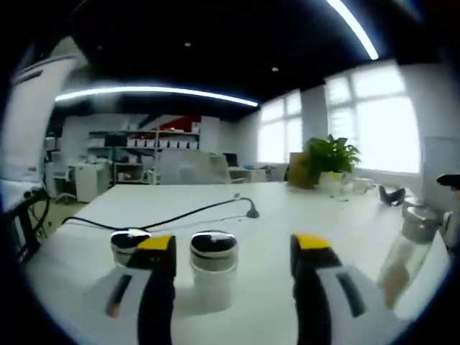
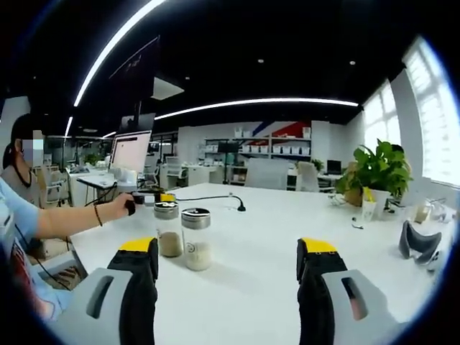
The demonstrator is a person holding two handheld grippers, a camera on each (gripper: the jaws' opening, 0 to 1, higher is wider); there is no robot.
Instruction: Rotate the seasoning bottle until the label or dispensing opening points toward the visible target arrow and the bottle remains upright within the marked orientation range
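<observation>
On table (image 2: 259,244) | I see two bottles (image 2: 196,239) side by side, upright | left gripper (image 1: 233,248) fingers wide around one | right gripper (image 2: 226,251) fingers wide, holding nothing

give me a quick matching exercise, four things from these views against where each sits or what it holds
Things:
1. left bottle
2. right bottle
3. potted plant
4. black cable

Descriptions:
A. white contents
B. far right of the table, green leaves
C. brownish contents
D. runs across the table behind the bottles

Pairs: 1-C, 2-A, 3-B, 4-D
</observation>
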